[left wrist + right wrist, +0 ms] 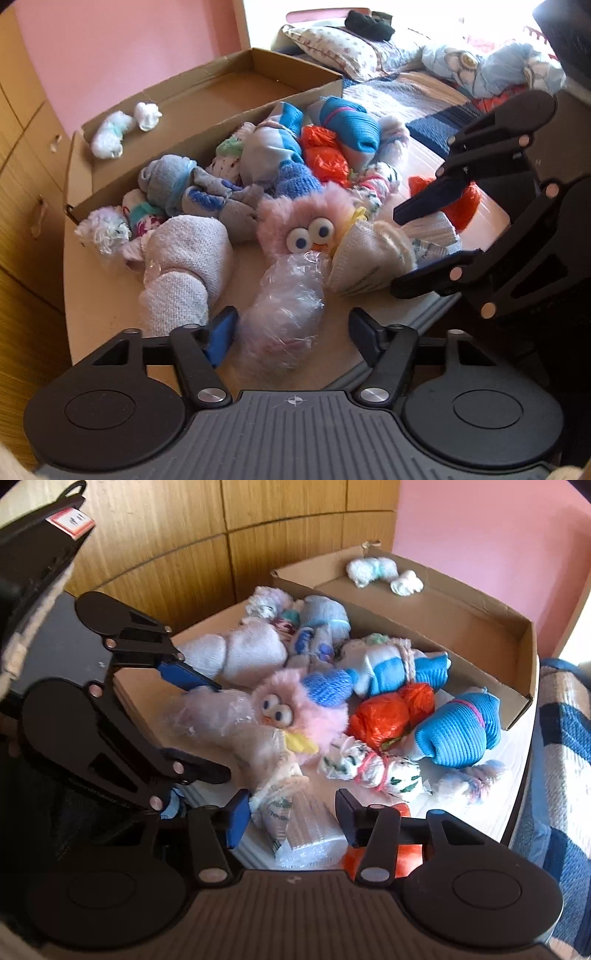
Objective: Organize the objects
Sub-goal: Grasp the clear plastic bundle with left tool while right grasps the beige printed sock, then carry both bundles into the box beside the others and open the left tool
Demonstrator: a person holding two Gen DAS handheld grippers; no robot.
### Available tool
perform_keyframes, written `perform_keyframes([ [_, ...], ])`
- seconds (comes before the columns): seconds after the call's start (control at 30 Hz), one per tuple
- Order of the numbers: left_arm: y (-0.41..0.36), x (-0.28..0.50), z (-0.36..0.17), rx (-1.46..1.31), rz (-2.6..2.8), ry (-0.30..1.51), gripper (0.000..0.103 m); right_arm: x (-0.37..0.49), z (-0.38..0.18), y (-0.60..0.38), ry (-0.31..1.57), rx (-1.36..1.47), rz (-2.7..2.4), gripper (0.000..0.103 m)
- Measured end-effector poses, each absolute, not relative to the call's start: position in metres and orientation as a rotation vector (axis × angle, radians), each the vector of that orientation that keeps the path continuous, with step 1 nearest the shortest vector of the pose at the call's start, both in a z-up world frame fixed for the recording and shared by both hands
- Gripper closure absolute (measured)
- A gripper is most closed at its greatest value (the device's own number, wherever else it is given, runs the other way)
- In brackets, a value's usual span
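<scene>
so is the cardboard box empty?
No. Two white bundles lie inside the cardboard box, near its far end; the rest of the pile sits outside it.

The lower end of the pale fuzzy bundle wrapped in clear crinkled plastic (286,314) runs down between the left claw (291,332) and is lost behind its grey ribbed body. In the right wrist view, whether the right claw (291,821) presses the cream knitted bundle (295,823) cannot be told; an orange plastic-wrapped lump (399,856) behind its right finger shows only in slivers. The brown cardboard box (221,122) hides part of the sock heap behind its near wall. Small white lumps (384,574) inside are too small to identify. The bed (406,88) is washed out by window glare, and a dark heap (369,20) there is unreadable.
</scene>
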State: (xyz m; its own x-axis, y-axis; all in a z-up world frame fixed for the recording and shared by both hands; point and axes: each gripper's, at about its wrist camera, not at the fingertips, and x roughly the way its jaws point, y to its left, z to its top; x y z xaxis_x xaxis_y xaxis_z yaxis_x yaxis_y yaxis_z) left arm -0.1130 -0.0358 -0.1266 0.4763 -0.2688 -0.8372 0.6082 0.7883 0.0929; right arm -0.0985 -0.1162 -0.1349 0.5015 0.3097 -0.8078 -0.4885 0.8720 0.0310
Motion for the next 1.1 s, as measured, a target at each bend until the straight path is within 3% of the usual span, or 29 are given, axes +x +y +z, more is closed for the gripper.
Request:
perform_keyframes([
  [0.13,-0.035,-0.107,-0.125,0.384,-0.546,0.937,0.051,-0.097,-0.136,-0.119,0.932,-0.189,0.502,0.063],
  [0.27,-0.036,-0.105,-0.123,0.37,-0.54,0.944,0.055,-0.097,-0.134,-0.123,0.93,-0.167,0.503,0.065],
  [0.8,-0.027,-0.103,-0.073,0.242,-0.502,0.921,0.056,-0.095,-0.088,-0.161,0.873,0.027,0.454,0.067],
  [1.1,-0.029,-0.05,-0.027,0.17,-0.44,0.853,0.055,-0.047,-0.041,-0.181,0.784,0.087,0.405,0.067],
])
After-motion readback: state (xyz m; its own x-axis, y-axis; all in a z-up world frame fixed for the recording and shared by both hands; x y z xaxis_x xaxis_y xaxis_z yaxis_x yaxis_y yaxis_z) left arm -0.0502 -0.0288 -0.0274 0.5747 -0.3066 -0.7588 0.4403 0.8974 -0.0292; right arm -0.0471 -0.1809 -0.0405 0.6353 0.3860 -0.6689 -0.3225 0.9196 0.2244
